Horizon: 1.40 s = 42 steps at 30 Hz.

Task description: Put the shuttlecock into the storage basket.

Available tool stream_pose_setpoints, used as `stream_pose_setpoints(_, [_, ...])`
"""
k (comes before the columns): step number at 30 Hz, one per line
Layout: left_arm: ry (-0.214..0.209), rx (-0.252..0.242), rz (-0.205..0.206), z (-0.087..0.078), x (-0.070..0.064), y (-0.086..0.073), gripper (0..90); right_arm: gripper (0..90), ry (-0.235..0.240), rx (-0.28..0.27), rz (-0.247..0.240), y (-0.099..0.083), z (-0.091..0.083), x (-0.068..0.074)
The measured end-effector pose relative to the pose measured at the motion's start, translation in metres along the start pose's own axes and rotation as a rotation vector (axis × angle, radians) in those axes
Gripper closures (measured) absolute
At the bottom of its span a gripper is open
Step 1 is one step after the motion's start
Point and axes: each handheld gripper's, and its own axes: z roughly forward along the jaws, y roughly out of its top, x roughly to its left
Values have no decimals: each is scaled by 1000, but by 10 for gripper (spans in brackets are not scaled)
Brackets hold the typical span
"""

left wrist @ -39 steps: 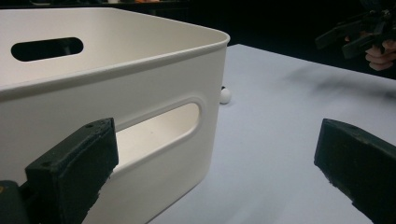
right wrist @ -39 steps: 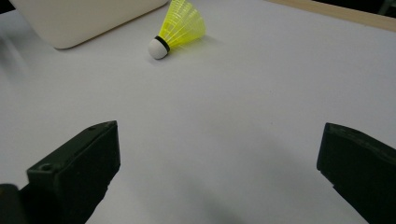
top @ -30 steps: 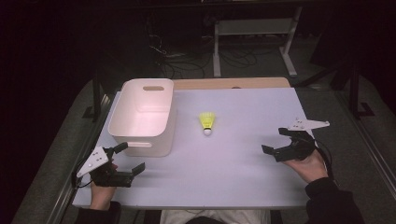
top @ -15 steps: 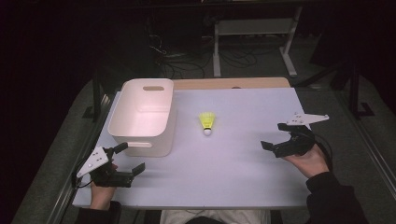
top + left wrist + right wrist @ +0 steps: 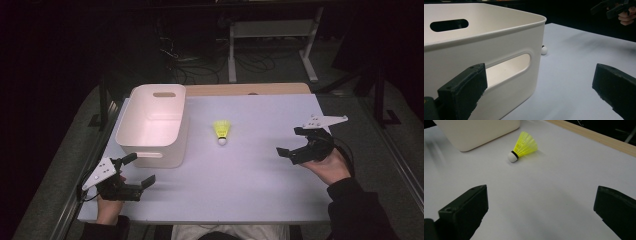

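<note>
Right claw (image 5: 295, 144) wide open, empty, aimed at yellow shuttlecock (image 5: 221, 132) lying on white table (image 5: 250, 175) beside white bin (image 5: 152, 125) | left claw (image 5: 134, 171) open, empty, near bin | risk: closing hard could crush the skirt or flick it away

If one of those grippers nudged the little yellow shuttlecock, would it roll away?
The yellow plastic shuttlecock with a white rounded tip lies on its side, so it would probably roll in a curve. Its thin open skirt looks very light and likely squashes if squeezed.

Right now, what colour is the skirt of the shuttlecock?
Bright yellow; the shuttlecock shows best in the right gripper view.
</note>
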Motion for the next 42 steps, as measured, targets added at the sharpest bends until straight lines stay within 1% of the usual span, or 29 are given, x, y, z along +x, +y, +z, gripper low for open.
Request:
stream_pose_setpoints(16, [1, 1, 0, 0, 0, 0, 0, 0, 13, 19, -21, 10, 5, 1])
stream_pose_setpoints(22, [0, 0, 0, 0, 0, 0, 0, 0, 14, 28, -36, 17, 8, 1])
stream_pose_setpoints(32, [-1, 3, 0, 0, 0, 0, 0, 0, 21, 47, -47, 27, 14, 0])
stream_pose_setpoints(42, [-3, 2, 0, 0, 0, 0, 0, 0, 28, 52, -61, 37, 19, 0])
